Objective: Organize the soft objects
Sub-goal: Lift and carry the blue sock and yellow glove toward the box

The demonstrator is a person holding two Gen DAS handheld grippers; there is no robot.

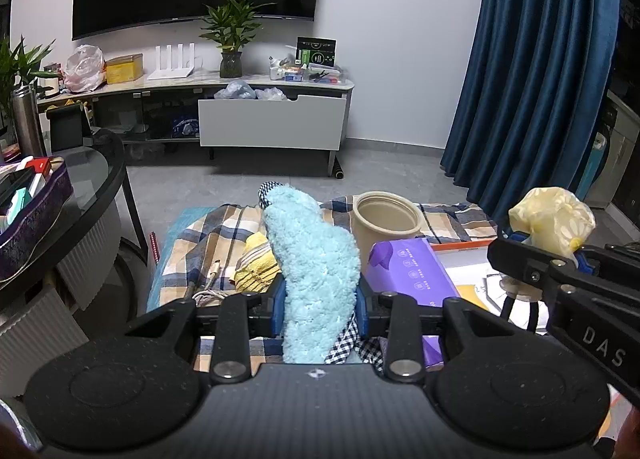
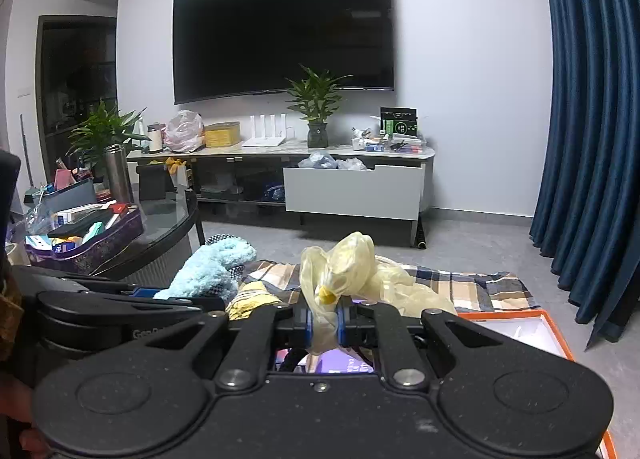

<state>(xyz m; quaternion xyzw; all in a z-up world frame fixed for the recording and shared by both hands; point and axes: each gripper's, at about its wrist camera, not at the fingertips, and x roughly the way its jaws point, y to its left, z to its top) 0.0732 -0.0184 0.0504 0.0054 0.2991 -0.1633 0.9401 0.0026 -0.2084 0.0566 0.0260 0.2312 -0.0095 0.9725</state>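
Observation:
My left gripper (image 1: pixel 320 309) is shut on a fluffy light-blue cloth (image 1: pixel 312 259) backed with checked fabric, held upright above the plaid blanket (image 1: pixel 208 235). The cloth also shows in the right wrist view (image 2: pixel 208 271) at the left. My right gripper (image 2: pixel 325 319) is shut on a pale yellow rubber glove (image 2: pixel 344 267), held up beside the left gripper; the glove shows at the right of the left wrist view (image 1: pixel 552 219). A yellow striped cloth (image 1: pixel 256 263) lies on the blanket below.
A beige pot (image 1: pixel 384 223), a purple tissue pack (image 1: pixel 412 271) and an orange-rimmed box (image 2: pixel 540 331) sit on the blanket. A glass table (image 1: pixel 92 183) with a purple tin stands left. A TV cabinet (image 1: pixel 272 119) and blue curtain (image 1: pixel 532 79) are behind.

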